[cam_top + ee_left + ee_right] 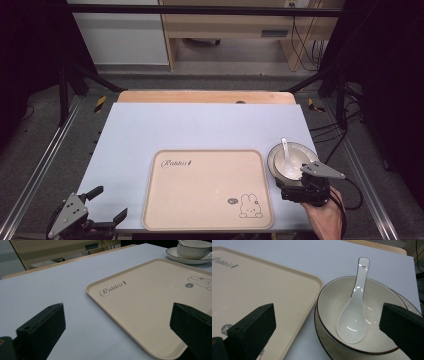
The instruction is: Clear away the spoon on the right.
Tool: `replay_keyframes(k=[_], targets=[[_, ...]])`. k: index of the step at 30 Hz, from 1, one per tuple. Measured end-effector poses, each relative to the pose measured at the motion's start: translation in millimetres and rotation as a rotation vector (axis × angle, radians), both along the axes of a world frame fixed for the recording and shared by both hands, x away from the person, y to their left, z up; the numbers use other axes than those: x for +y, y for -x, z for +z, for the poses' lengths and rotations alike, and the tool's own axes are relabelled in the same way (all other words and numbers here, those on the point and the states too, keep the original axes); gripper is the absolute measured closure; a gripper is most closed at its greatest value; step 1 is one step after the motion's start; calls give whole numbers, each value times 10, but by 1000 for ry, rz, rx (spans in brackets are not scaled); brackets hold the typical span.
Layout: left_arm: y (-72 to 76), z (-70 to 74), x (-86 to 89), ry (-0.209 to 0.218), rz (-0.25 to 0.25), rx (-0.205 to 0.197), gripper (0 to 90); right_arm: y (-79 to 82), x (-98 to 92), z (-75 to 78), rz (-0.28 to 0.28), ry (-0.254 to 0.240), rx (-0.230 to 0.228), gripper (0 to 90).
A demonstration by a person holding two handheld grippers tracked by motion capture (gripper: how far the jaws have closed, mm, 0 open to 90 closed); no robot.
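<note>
White spoon [354, 312] lies in the bowl [384, 305] at lower right of the high view, between the right gripper's [300, 187] wide jaws; left gripper [107, 205] jaws wide too, lower left.

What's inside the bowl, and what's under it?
Inside the bowl lies a white spoon, its handle leaning over the far rim. Under the bowl sits a saucer; only its edge peeks out. The bowl hides the saucer's middle.
</note>
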State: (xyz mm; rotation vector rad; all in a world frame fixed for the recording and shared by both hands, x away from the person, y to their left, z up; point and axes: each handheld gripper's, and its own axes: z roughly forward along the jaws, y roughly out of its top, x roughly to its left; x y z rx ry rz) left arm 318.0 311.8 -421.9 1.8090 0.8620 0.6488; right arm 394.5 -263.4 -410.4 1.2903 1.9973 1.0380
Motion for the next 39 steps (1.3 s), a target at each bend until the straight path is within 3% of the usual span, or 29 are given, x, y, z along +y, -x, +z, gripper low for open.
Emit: replay_keyframes(k=[31, 39], targets=[[0, -2, -12, -10, 2, 1, 0, -488, -123, -2, -91, 10, 108, 12], [0, -2, -13, -12, 0, 1, 0, -568, -182, 1, -107, -4, 140, 172]])
